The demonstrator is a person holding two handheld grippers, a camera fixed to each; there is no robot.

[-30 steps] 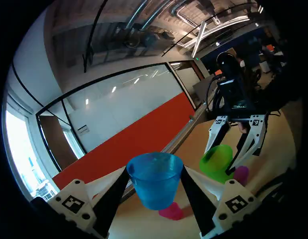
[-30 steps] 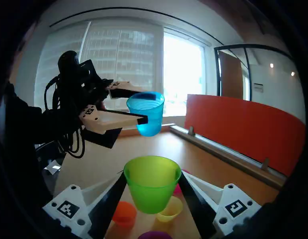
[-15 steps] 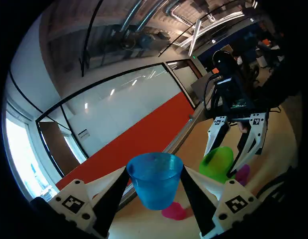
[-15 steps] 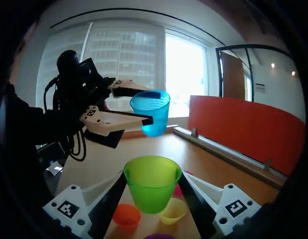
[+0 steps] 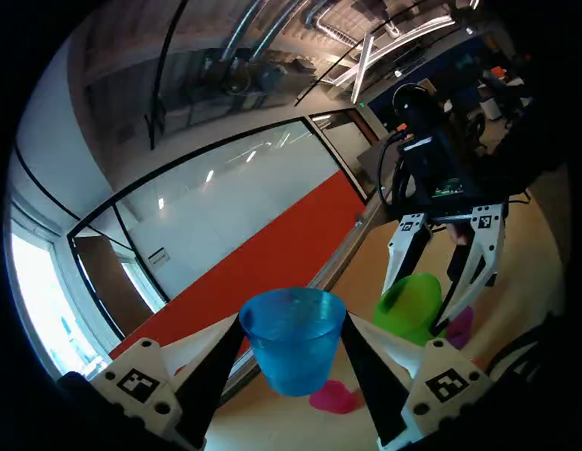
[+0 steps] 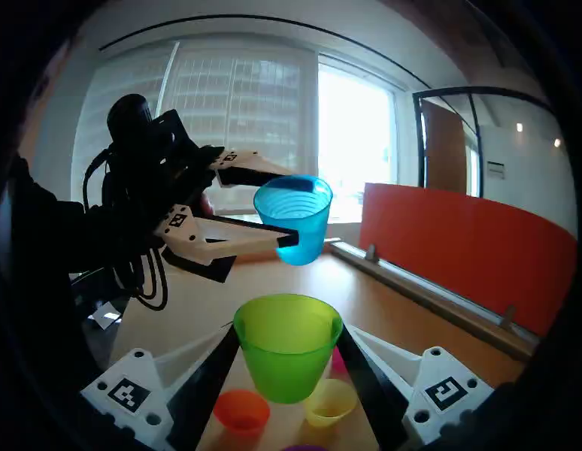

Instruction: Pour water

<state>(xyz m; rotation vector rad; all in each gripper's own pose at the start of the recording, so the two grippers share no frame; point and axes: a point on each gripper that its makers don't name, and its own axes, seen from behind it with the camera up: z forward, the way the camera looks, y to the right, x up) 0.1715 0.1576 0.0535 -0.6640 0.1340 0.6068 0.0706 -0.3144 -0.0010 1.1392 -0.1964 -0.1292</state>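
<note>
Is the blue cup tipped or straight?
Tipped slightly: held in the left tongs, the blue cup leans its mouth toward the green cup.

No legible text, just a blurred wall notice (image 5: 159, 255) and coded marker squares (image 5: 137, 384)

The window (image 6: 355, 143) is blown out by daylight at upper centre. Glare is thrown by ceiling strip lights (image 5: 361, 68) at upper right. Straight lines are bent toward the edges.
</note>
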